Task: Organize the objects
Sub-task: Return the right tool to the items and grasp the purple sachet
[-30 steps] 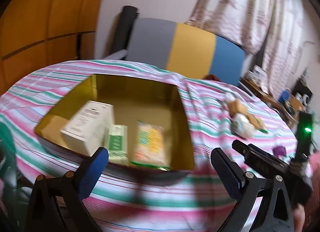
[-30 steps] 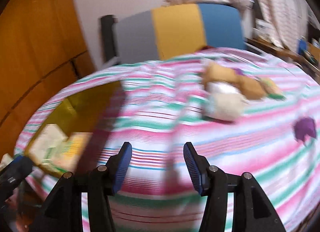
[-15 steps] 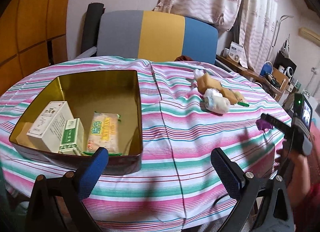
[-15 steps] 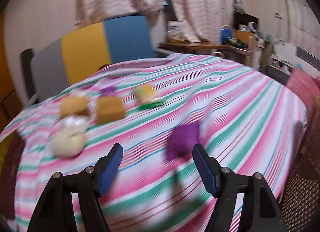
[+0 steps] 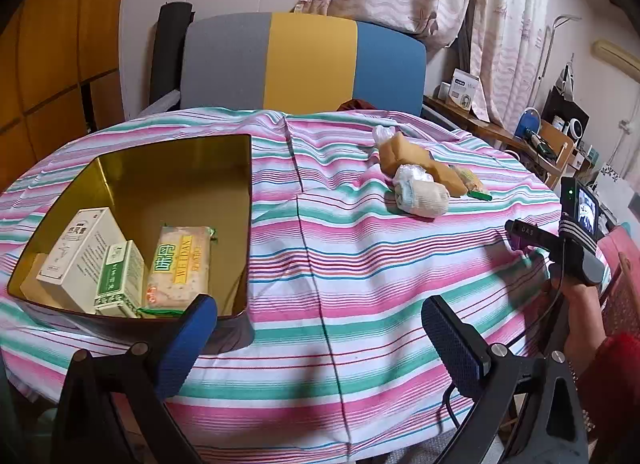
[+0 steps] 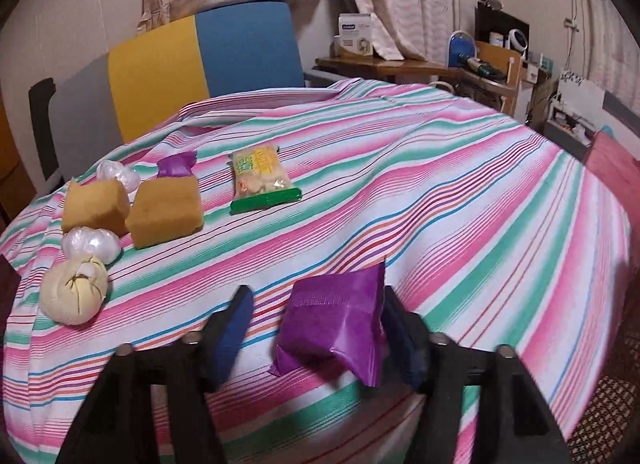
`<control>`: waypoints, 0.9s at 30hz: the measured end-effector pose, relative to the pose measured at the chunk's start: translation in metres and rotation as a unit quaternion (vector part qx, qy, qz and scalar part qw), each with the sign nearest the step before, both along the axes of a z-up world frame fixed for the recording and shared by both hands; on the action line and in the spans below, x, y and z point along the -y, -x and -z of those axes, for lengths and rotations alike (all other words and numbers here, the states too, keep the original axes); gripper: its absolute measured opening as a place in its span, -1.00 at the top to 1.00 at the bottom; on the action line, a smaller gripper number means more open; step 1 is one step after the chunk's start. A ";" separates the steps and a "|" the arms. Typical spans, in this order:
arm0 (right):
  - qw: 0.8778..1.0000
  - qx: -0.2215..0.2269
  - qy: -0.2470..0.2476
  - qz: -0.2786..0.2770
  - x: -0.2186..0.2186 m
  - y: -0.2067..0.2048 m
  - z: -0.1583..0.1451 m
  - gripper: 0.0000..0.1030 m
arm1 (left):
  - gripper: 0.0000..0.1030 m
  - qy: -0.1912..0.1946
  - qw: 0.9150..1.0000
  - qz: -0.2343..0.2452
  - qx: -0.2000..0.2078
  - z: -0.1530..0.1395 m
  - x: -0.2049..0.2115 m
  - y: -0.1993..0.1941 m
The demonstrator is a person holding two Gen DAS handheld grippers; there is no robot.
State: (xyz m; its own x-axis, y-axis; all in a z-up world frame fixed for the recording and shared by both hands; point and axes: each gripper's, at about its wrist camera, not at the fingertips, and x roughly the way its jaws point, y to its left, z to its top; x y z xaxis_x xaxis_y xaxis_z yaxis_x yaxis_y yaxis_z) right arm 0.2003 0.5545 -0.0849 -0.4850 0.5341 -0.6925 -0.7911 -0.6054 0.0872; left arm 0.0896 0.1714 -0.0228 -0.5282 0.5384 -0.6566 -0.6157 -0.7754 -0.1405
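Two low wrist views, shared tablecloth [image 5: 360,264]

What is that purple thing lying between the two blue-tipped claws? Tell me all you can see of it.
The purple packet is a small pillow-shaped pouch of shiny, crinkled wrapping, sealed, its contents hidden. It lies on the striped tablecloth near the table's edge, one corner sticking up. It sits between the fingers of the right gripper, close against the right-hand pad, with a gap at the other. The gripper is open, not squeezing it.
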 end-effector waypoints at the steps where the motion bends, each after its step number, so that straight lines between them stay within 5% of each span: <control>1: 1.000 -0.003 0.003 -0.003 -0.001 0.001 0.001 0.00 | -1.00 0.000 1.000 0.000 0.002 0.000 -0.002 0.001; 3: 1.000 -0.011 0.009 -0.010 -0.002 0.001 0.004 0.18 | -1.00 0.001 1.000 0.001 0.006 0.001 -0.007 0.002; 15: 0.997 -0.027 0.001 -0.071 0.018 0.019 -0.008 0.20 | -1.00 -0.001 1.000 0.005 0.031 0.000 -0.042 0.016; 27: 0.994 -0.065 0.014 -0.091 0.034 0.035 0.000 0.19 | -1.00 0.009 0.998 0.056 0.035 0.007 -0.144 0.045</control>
